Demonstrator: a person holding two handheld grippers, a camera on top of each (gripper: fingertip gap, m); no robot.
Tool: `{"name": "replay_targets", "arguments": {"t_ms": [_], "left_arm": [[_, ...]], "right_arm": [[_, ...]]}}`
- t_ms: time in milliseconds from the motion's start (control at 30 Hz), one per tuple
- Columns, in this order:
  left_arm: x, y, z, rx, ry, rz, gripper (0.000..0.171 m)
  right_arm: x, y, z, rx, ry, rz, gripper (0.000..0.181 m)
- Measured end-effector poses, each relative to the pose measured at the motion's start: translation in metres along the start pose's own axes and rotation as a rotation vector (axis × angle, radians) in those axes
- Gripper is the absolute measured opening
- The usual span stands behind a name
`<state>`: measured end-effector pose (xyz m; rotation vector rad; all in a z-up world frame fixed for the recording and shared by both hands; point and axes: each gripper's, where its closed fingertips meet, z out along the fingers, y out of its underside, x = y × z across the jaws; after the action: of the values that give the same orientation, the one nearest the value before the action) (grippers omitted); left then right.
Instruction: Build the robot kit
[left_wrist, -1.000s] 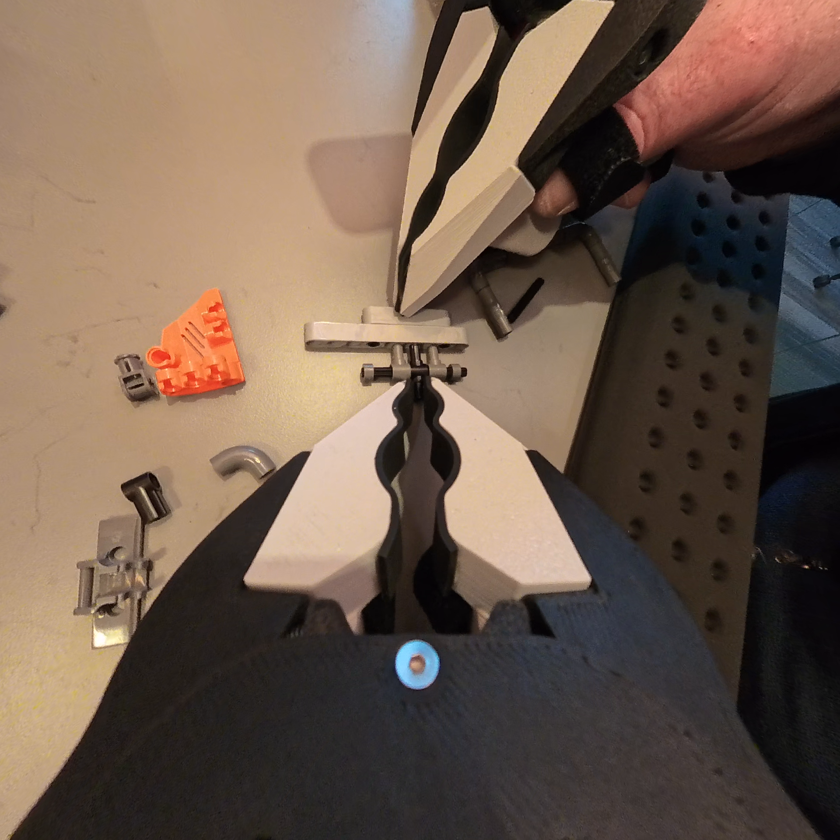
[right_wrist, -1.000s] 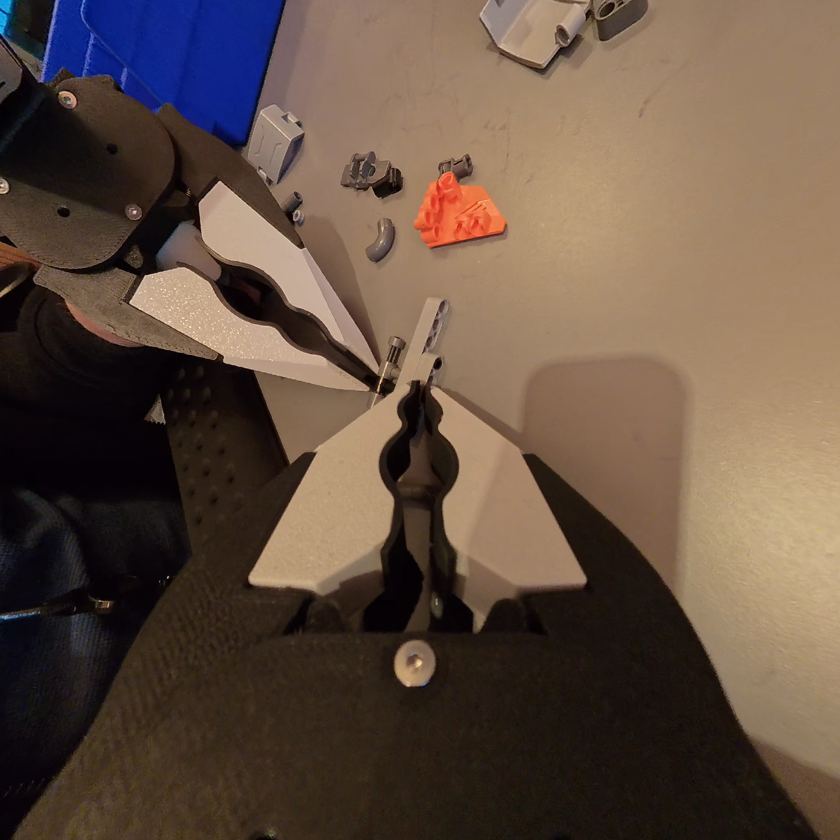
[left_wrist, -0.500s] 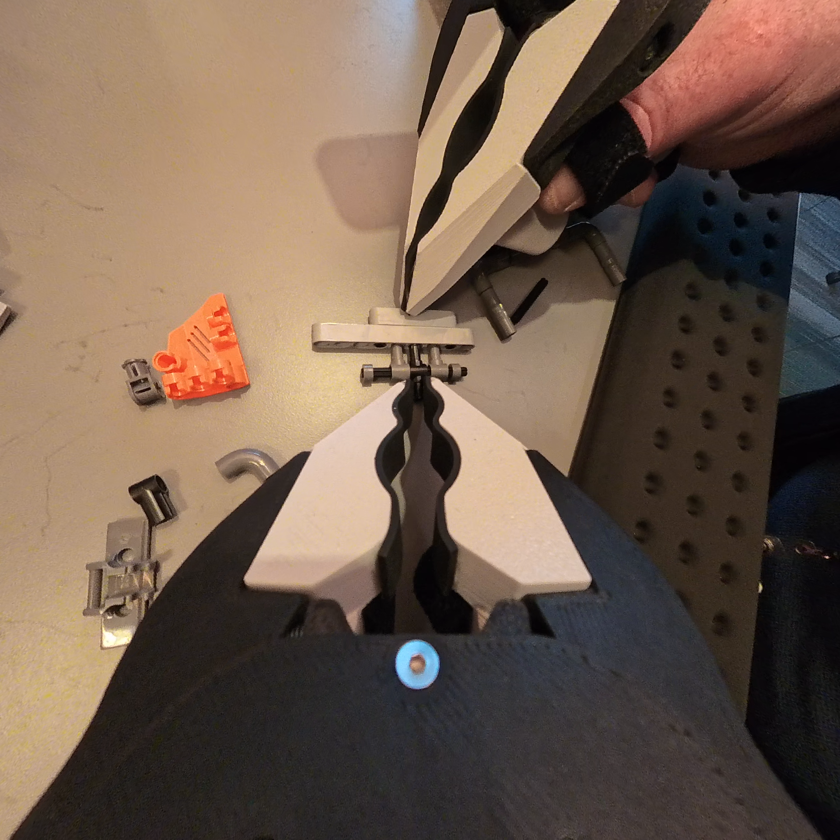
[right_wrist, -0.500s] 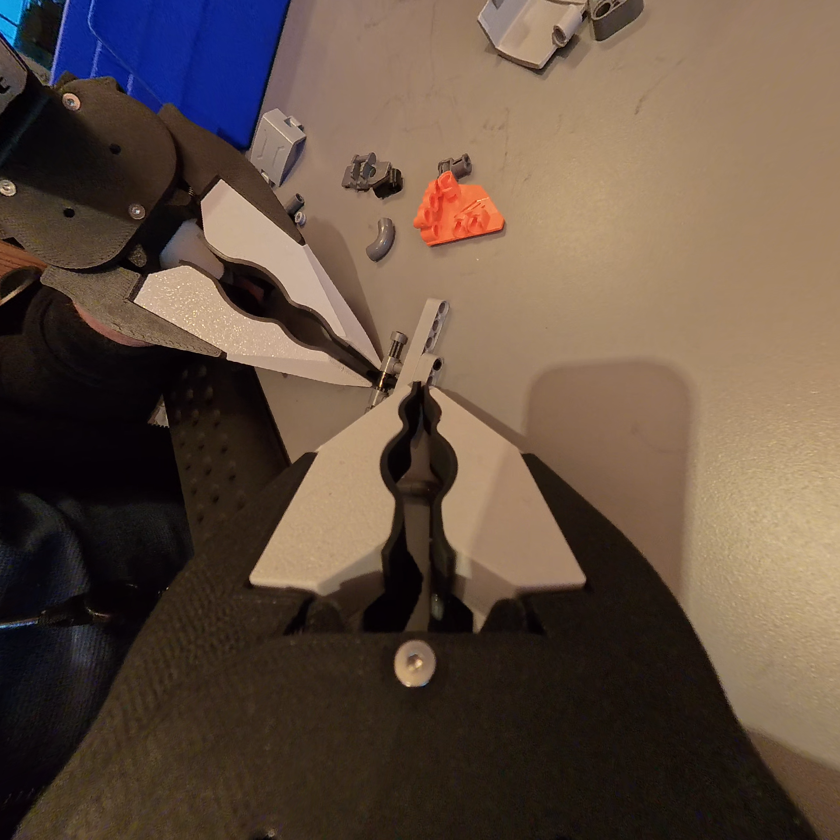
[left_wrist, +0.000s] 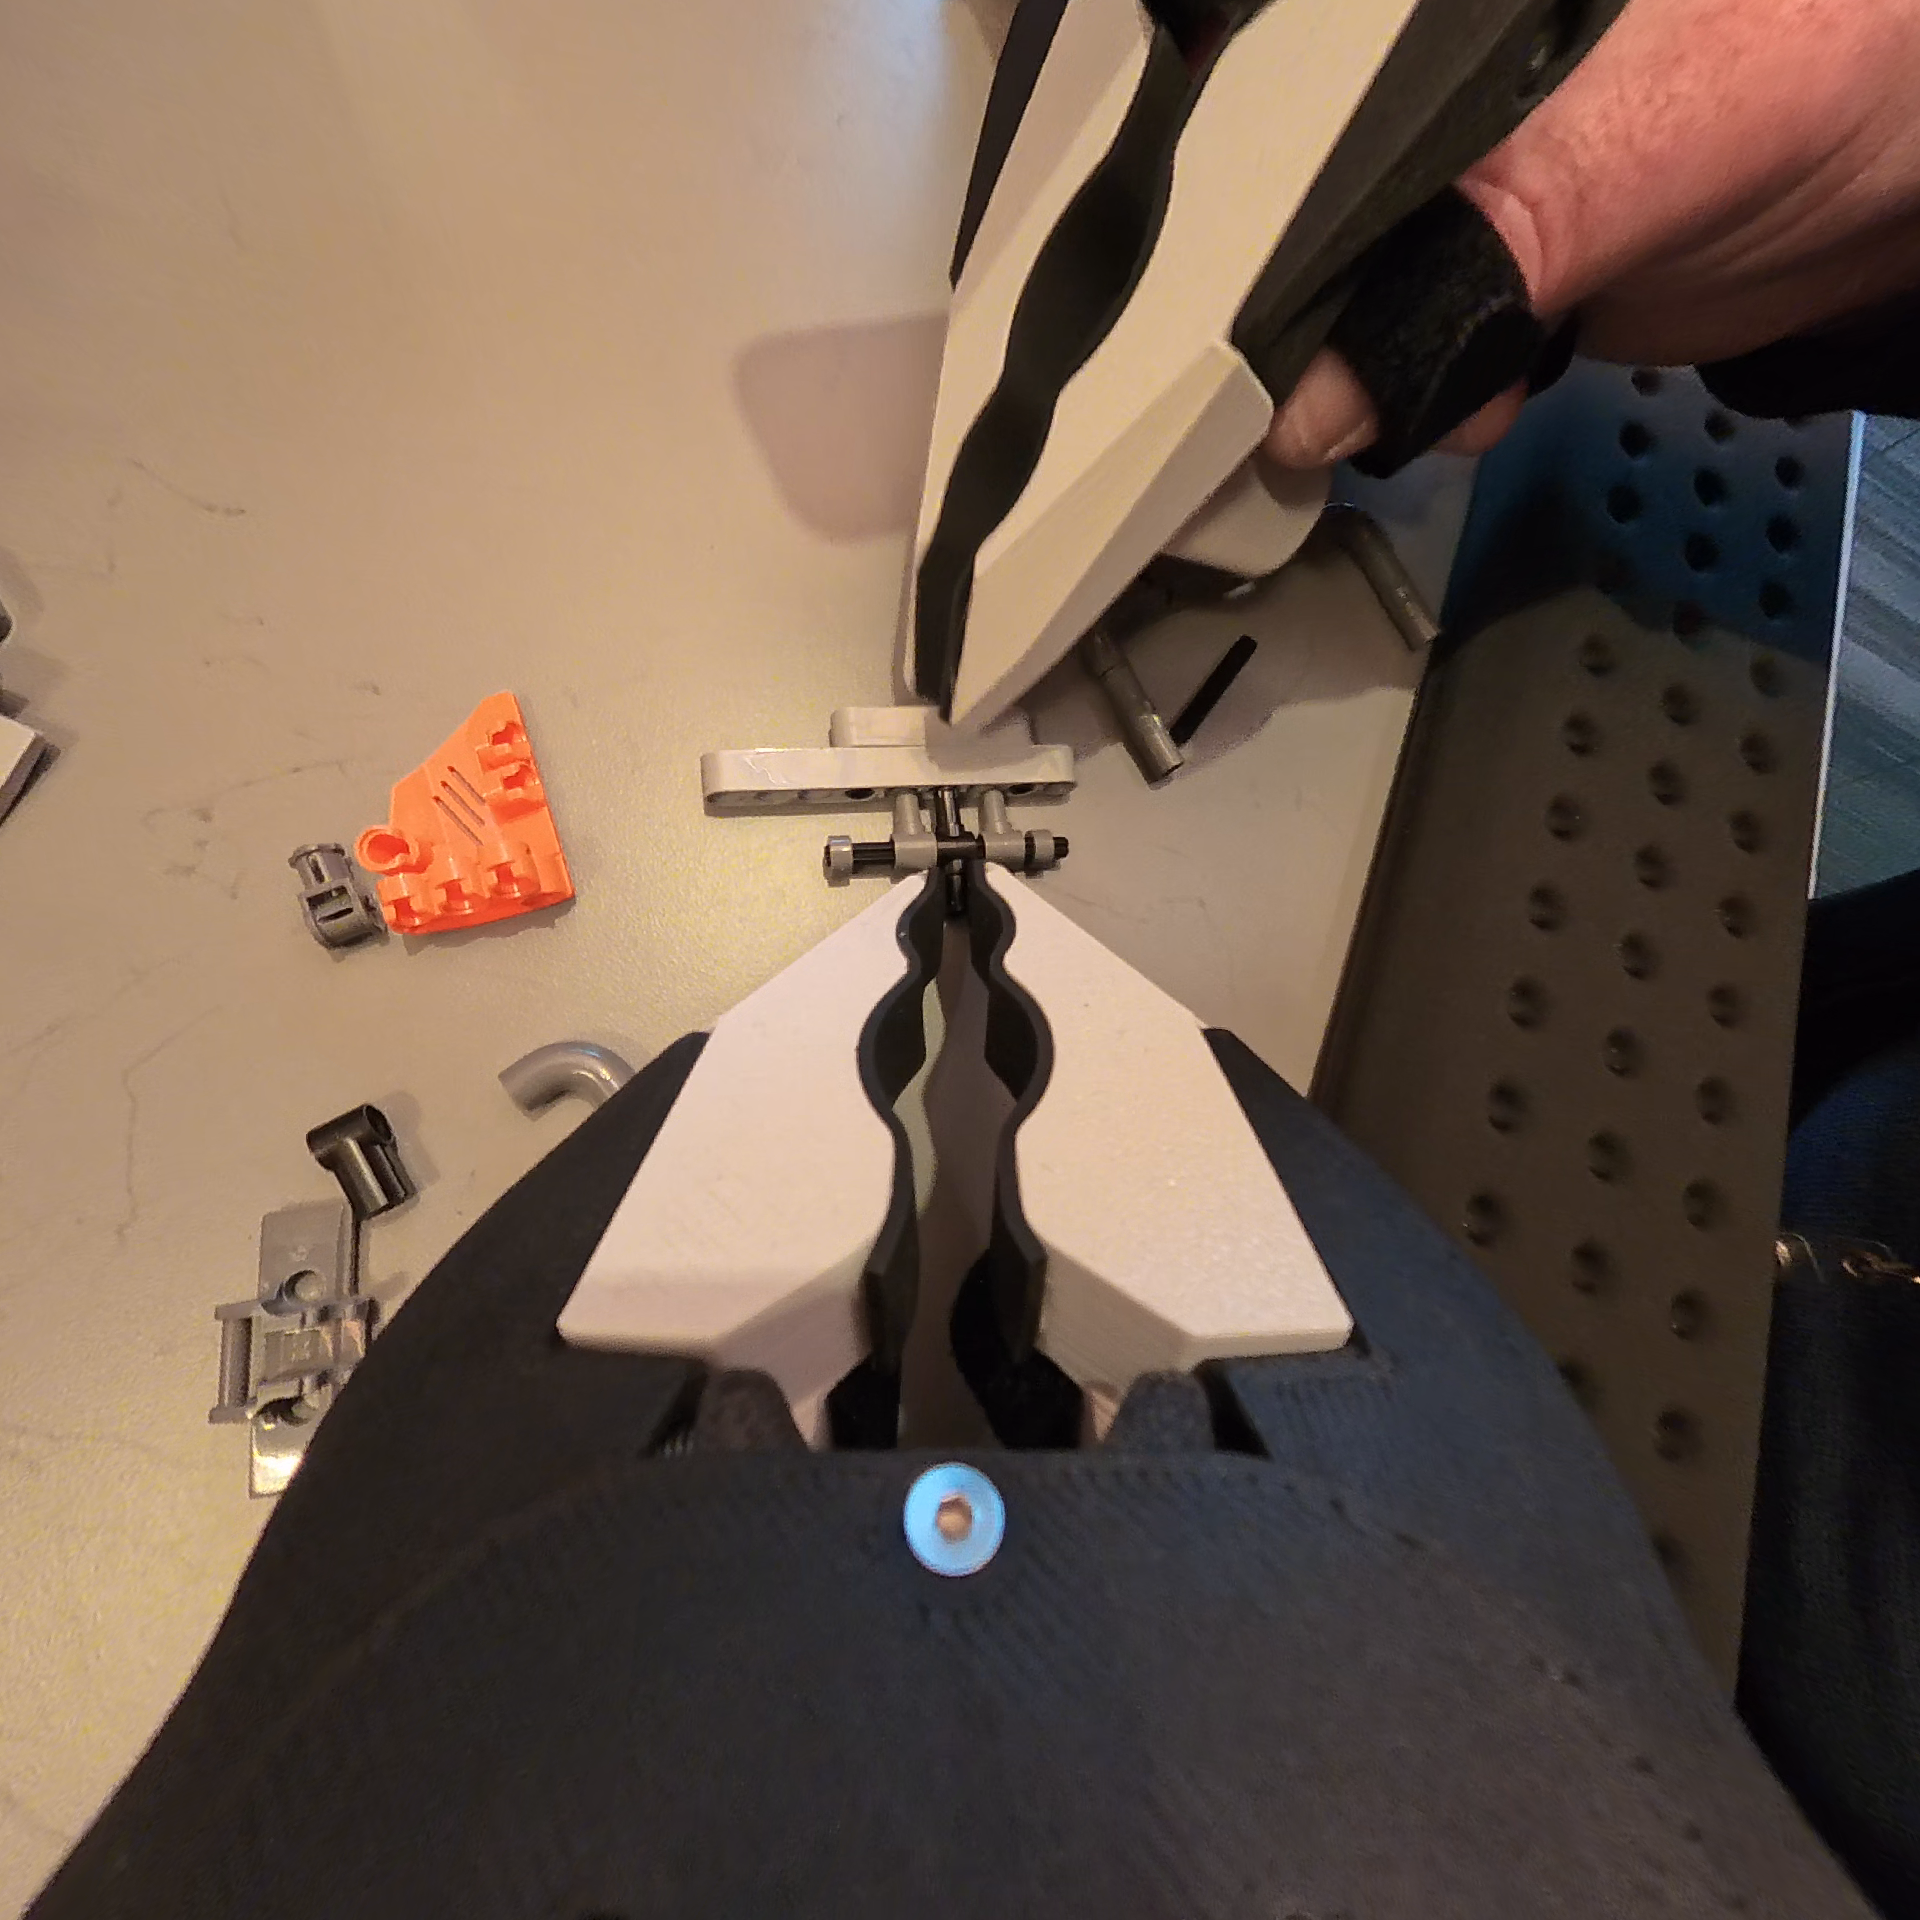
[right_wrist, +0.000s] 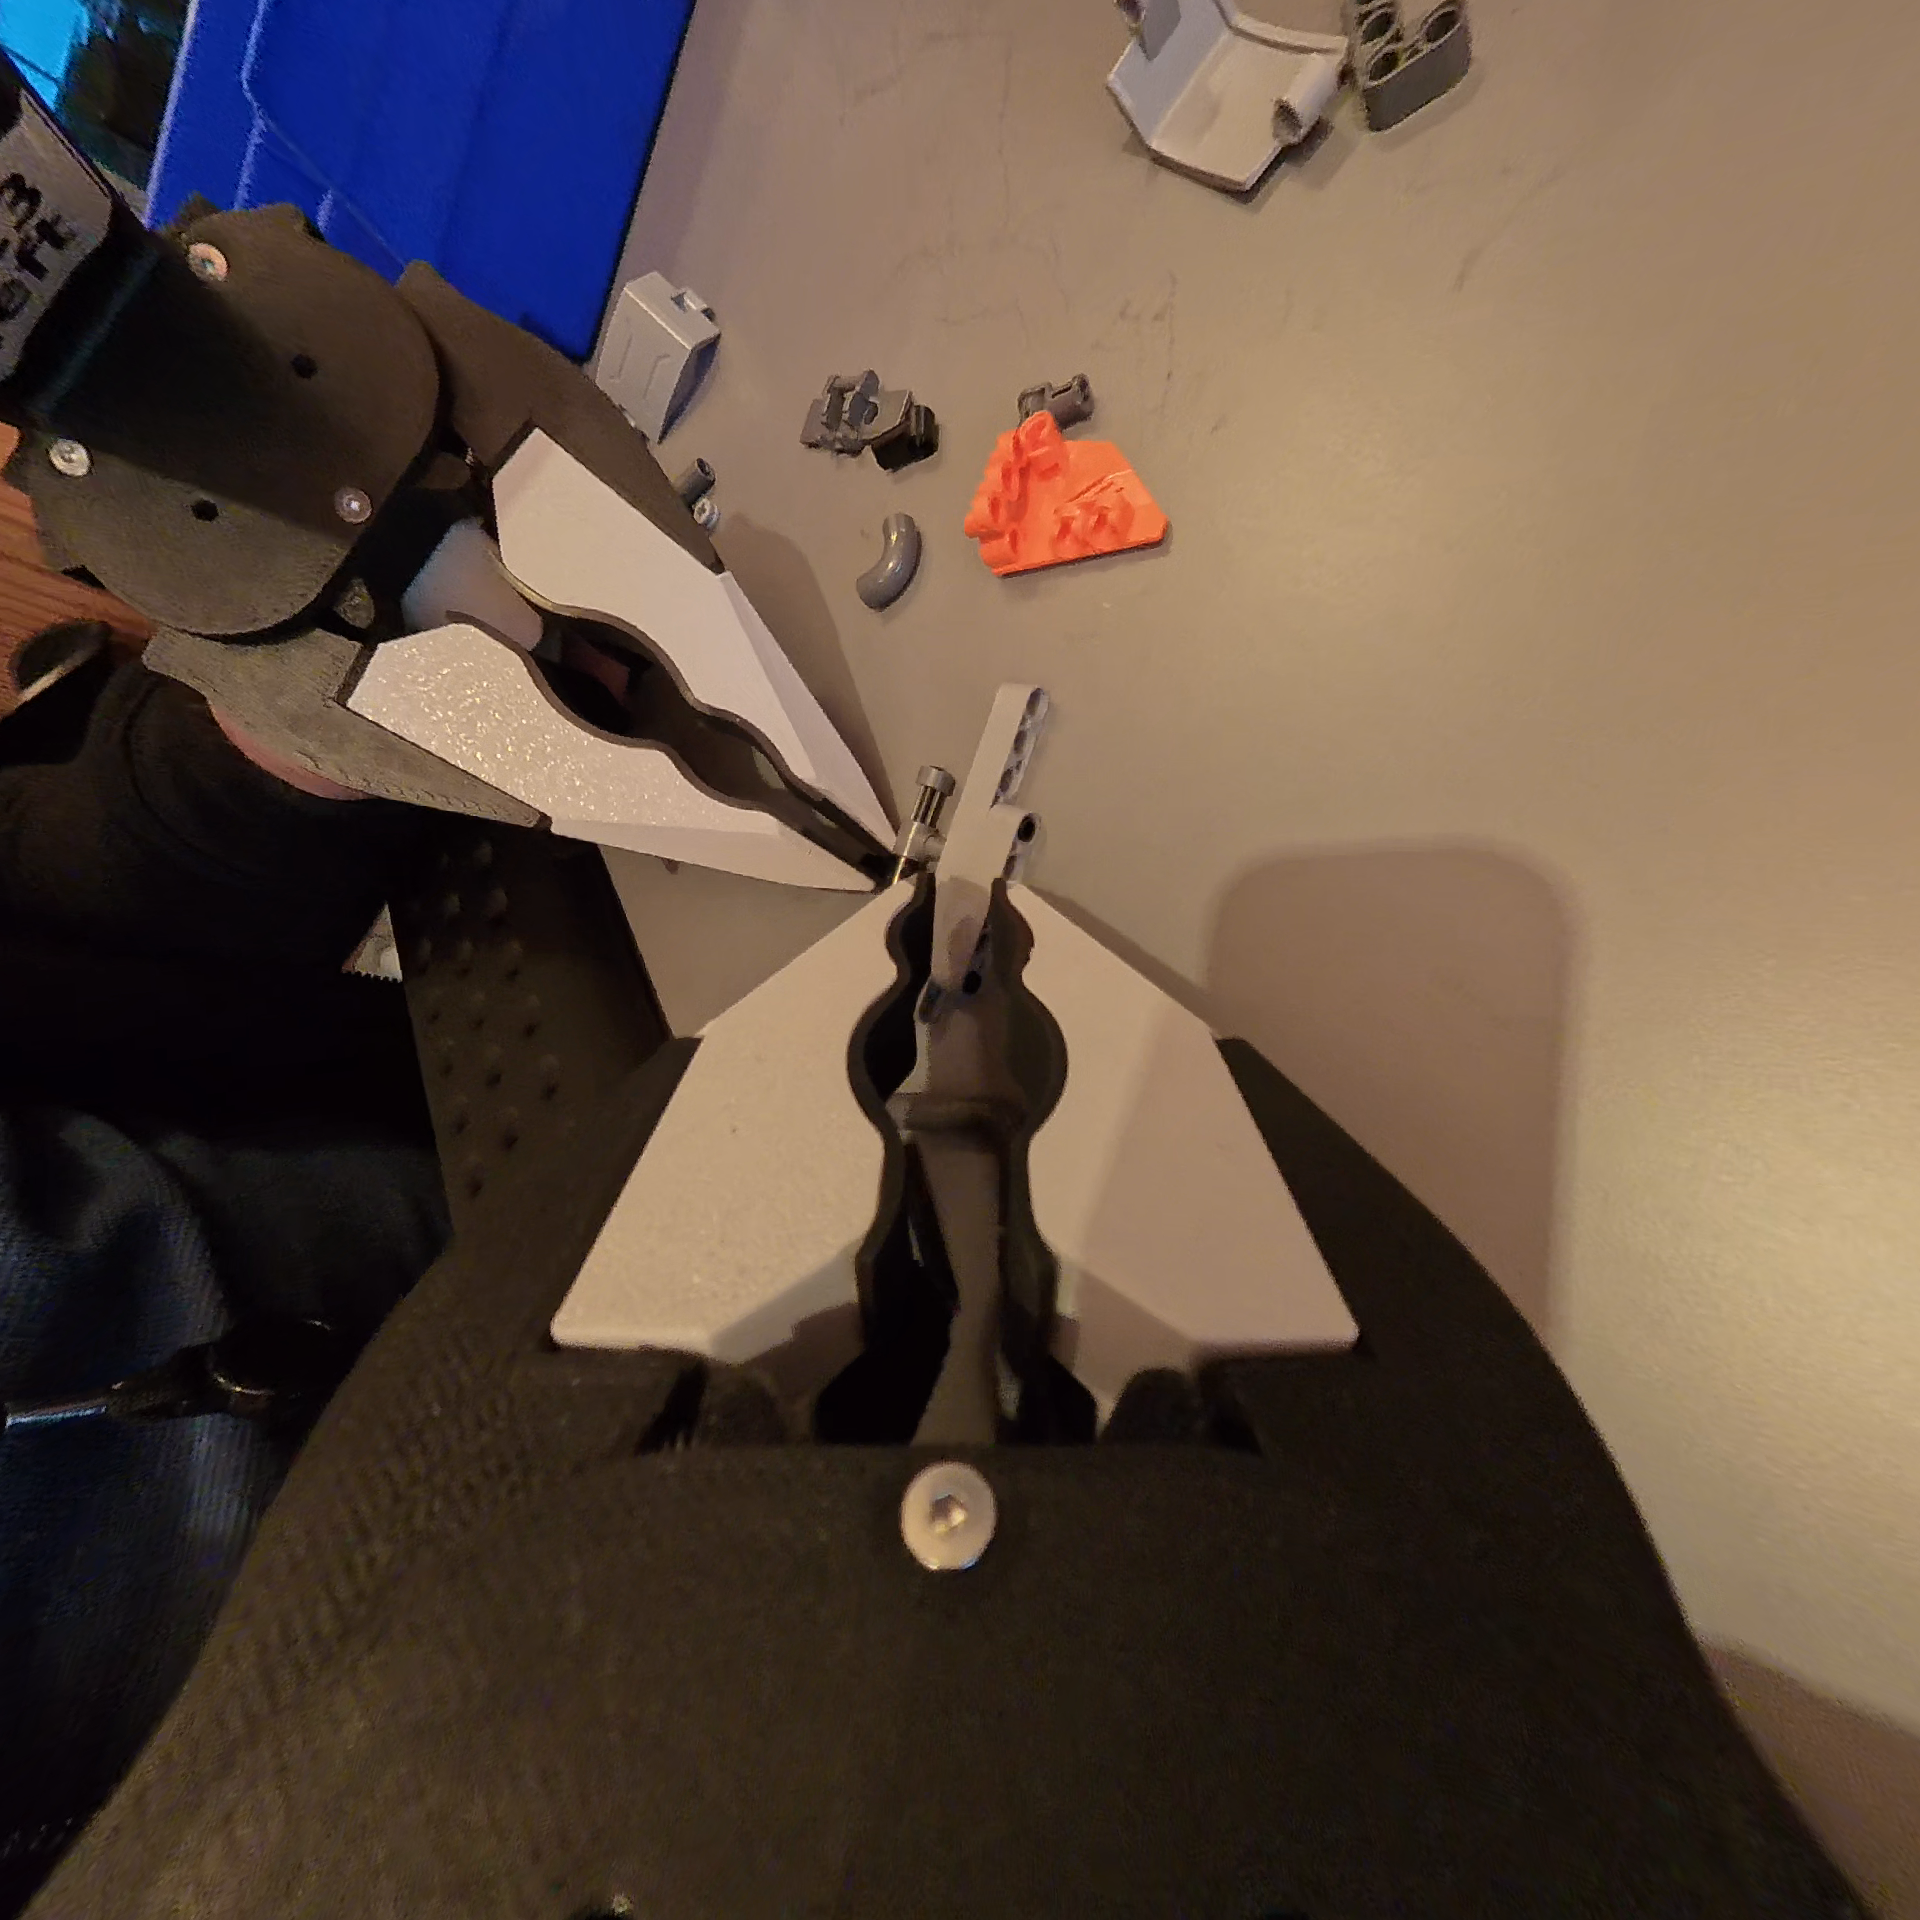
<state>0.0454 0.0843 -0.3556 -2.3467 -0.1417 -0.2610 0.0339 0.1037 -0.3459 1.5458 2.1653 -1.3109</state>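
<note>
— Holding anything in your left gripper (left_wrist: 954, 896)?

— Yes. Your left gripper's jaws are nearly together, pinching a thin black pin (left_wrist: 948, 831) at their tips. That pin runs at 12 o'clock into a short grey crossbar (left_wrist: 940, 852), which joins by two grey pegs to a long light-grey beam (left_wrist: 790, 774) with holes along its side.

— And your right gripper (right_wrist: 961, 914)?

— Your right gripper is closed narrowly on the near end of that same beam (right_wrist: 997, 769); in its own view the beam sticks out toward 12 o'clock, tilted slightly to 1 o'clock, above the table (right_wrist: 1455, 520). In the left wrist view your right gripper (left_wrist: 940, 696) comes down from 1 o'clock onto the top of the beam, with your hand (left_wrist: 1662, 208) around its body.

— Where is the left gripper from the right side?

— At 10 o'clock, its tips (right_wrist: 883, 862) meeting the piece just beside your own.

— What lies around?

— In the left wrist view, an orange wedge piece (left_wrist: 468, 831) at 9 o'clock with a small grey connector (left_wrist: 330, 902) touching its left edge. Nearer you, a grey curved tube (left_wrist: 561, 1075), a black connector (left_wrist: 364, 1148) and a grey bracket piece (left_wrist: 291, 1340). At 2 o'clock, behind the beam, two grey rods (left_wrist: 1132, 707) and a black stick (left_wrist: 1216, 681). A perforated dark mat (left_wrist: 1621, 1039) borders the table at 3 o'clock. The right wrist view shows a blue bin (right_wrist: 416, 135) at 11 o'clock and a grey shell piece (right_wrist: 1216, 94) at 1 o'clock.
</note>
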Motion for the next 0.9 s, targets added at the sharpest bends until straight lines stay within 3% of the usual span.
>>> {"name": "replay_targets", "arguments": {"t_ms": [400,900], "left_arm": [[0.0003,0.0013,-0.0013,-0.071,-0.042,-0.012,0.001],[-0.0002,0.0021,-0.0025,-0.114,-0.039,0.033,0.001]], "right_arm": [[0.0019,0.0015,0.0027,-0.005,0.054,-0.044,0.000],[0.0018,0.0035,0.0022,-0.001,-0.005,-0.010,0.000]]}}
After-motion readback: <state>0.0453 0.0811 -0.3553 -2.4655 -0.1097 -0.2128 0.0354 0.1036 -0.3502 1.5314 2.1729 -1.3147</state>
